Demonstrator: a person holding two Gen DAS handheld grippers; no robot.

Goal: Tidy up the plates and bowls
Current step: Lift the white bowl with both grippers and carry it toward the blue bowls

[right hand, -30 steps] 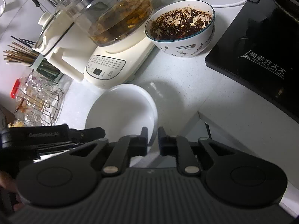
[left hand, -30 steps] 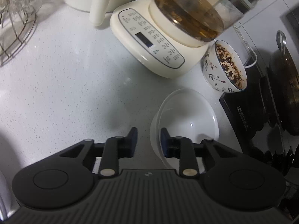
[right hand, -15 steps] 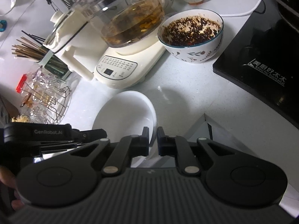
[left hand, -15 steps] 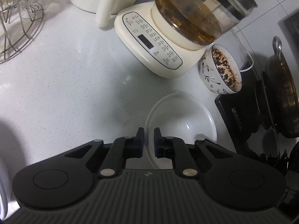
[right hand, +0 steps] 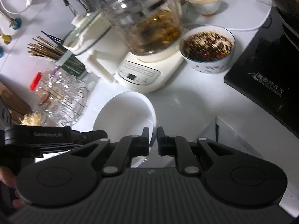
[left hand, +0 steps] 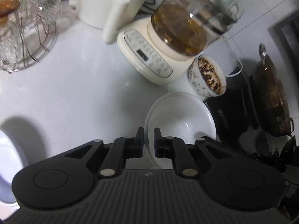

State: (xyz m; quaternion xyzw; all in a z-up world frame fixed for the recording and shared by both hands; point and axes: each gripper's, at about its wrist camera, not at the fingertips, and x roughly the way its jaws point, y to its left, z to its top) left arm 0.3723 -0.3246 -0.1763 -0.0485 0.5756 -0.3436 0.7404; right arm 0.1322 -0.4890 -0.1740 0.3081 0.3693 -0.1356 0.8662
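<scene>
A white bowl (left hand: 179,115) is held up above the white counter, tilted. My left gripper (left hand: 149,138) is shut on its near left rim. My right gripper (right hand: 153,137) is shut on the right rim of the same bowl (right hand: 125,112). The left gripper's body shows in the right wrist view (right hand: 52,136) at the lower left. A patterned bowl of dark food (left hand: 206,78) stands beyond, beside the kettle base; it also shows in the right wrist view (right hand: 208,48). A white plate edge (left hand: 7,168) shows at the far left.
A cream kettle base with glass pot (left hand: 168,43) stands behind. A black induction hob (right hand: 265,82) with a wok (left hand: 271,97) is at the right. A wire rack with glassware (left hand: 20,37) is at the left. A small cup (right hand: 204,2) and chopsticks (right hand: 48,50) stand at the back.
My left gripper closed from open onto the bowl's rim. Both grippers have lifted with the bowl and the views have pulled back from the counter.
</scene>
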